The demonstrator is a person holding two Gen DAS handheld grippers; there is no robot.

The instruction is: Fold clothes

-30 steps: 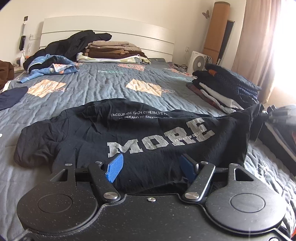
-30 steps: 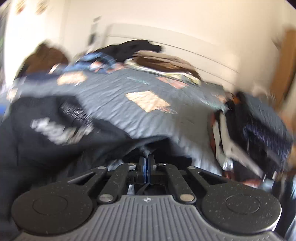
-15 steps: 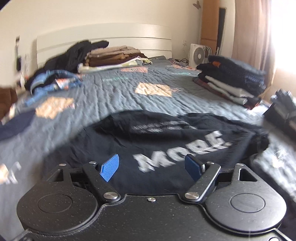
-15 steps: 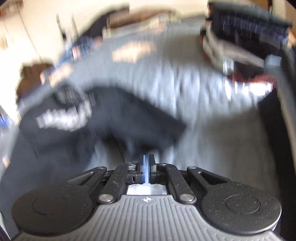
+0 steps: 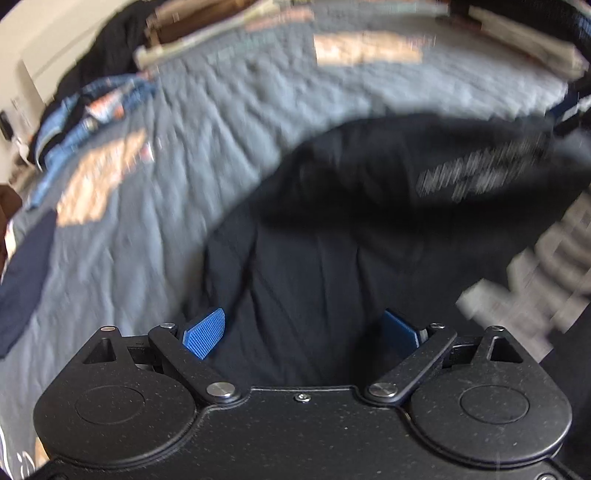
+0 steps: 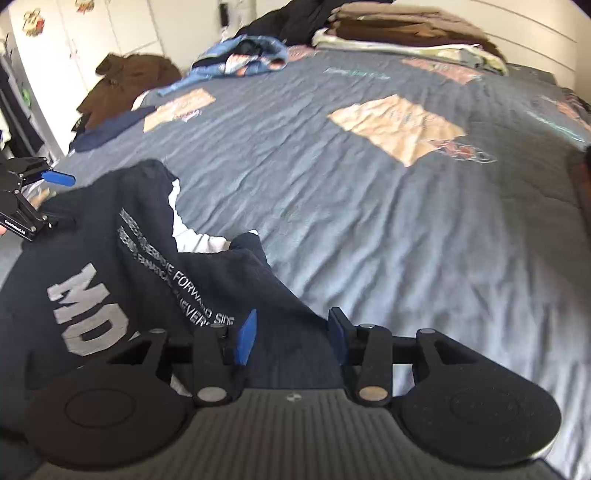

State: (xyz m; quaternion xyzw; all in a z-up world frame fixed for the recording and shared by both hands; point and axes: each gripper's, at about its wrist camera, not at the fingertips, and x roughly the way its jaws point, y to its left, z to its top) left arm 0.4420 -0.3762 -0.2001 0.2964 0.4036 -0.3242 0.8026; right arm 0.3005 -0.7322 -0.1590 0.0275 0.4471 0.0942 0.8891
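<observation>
A black T-shirt (image 6: 110, 273) with a grey "MORE" print lies rumpled on the blue-grey quilt (image 6: 369, 221), a white inner patch showing at its neck. My right gripper (image 6: 291, 338) hangs over the shirt's right edge. Its jaws are opening, and the cloth lies between the blue pads (image 6: 246, 341) without being pressed. At the far left of the right wrist view, my left gripper (image 6: 61, 199) hovers by the shirt's left side. The left wrist view is blurred. There the left gripper (image 5: 302, 336) is opening wide above the black T-shirt (image 5: 332, 258), gripping nothing.
A light-blue garment heap (image 6: 240, 59) and a folded brown and beige stack (image 6: 406, 29) lie near the headboard. A brown garment (image 6: 125, 81) and a navy piece (image 6: 107, 129) sit at the bed's left edge. Another folded pile (image 5: 517, 37) lies at the right.
The right gripper was shut on dark cloth; now its jaws stand apart over the shirt's edge. The left jaws have spread wider. Both grippers have swung and dropped closer to the shirt.
</observation>
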